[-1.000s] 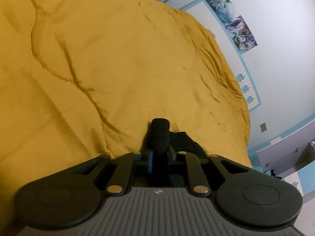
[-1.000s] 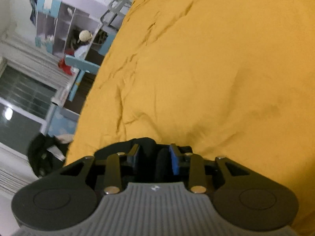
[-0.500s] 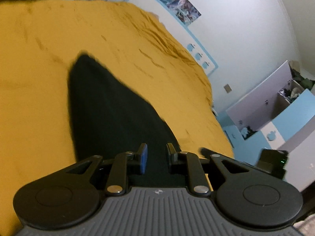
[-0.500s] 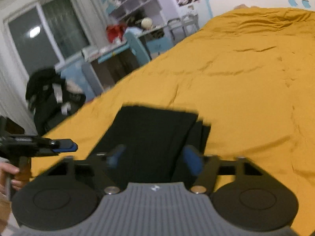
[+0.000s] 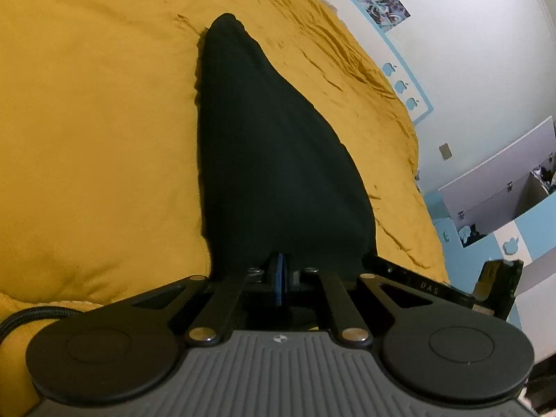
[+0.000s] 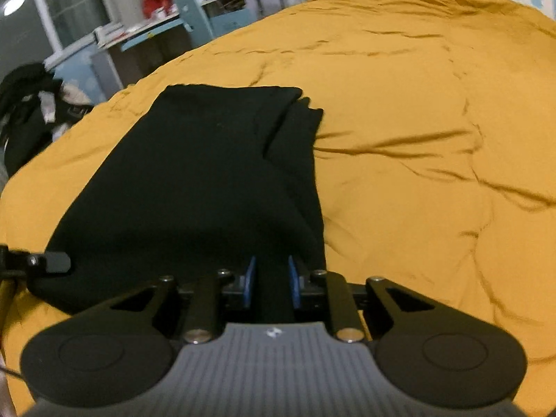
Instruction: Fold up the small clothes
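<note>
Since a second ago, the black garment (image 5: 274,160) has gone from a small bunched lump caught in both tongs to a long panel stretched out flat across the mustard-yellow bedspread (image 5: 97,132), and both cameras have swung round to face new parts of the room. Both sets of jaws have just been closing, each with black cloth between them.

From the left wrist, the left gripper (image 5: 279,278) has its blue pads pressed together with the near edge of the cloth pinched in the seam — the fabric fans away from the pads and narrows to a rounded tip far up the bed. The right gripper (image 5: 451,292) shows at the lower right of this view as a black bar at the garment's other near corner.

From the right wrist, the right gripper (image 6: 271,285) is clamped on a thicker fold of the same garment (image 6: 194,173); its blue pads stand a little apart with a dark band of cloth filling the gap (the picture is slightly blurred here). The cloth lies as a broad rectangle on the bedspread (image 6: 434,139), with a second layer showing along its right edge. The left gripper (image 6: 48,262) pokes in at the left edge, at the cloth's near corner.

A desk (image 6: 146,31) with clutter stands beyond the bed, and posters (image 5: 378,0) hang on the white wall.
</note>
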Demonstrator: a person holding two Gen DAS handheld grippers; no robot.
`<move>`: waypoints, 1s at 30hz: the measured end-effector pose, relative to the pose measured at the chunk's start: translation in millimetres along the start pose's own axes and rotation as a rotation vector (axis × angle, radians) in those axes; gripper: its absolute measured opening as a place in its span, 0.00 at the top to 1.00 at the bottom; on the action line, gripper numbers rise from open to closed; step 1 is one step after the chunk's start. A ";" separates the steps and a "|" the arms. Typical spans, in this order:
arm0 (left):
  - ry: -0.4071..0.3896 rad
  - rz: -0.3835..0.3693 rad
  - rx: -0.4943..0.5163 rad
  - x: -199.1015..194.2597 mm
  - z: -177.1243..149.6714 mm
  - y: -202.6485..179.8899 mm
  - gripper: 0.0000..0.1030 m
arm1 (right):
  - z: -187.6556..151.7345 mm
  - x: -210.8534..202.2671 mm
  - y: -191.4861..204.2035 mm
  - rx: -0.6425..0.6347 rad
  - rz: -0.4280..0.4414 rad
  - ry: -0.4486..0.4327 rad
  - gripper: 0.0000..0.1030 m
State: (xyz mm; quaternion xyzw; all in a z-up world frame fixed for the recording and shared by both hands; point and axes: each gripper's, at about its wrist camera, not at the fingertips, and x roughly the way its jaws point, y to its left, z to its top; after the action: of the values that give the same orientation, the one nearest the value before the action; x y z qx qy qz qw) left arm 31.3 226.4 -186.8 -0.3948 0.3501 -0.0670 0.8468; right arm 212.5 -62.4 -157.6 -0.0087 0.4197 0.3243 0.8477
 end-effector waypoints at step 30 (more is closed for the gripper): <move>-0.021 0.220 0.062 -28.8 -32.9 -63.9 0.61 | -27.9 -45.1 42.0 0.050 -0.069 0.011 0.35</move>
State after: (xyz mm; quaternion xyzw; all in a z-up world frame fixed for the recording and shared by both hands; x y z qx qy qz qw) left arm -1.0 173.7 -140.1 -0.3283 0.3802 0.0196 0.8644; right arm 149.8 -61.7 -132.5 -0.0037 0.4319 0.2840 0.8560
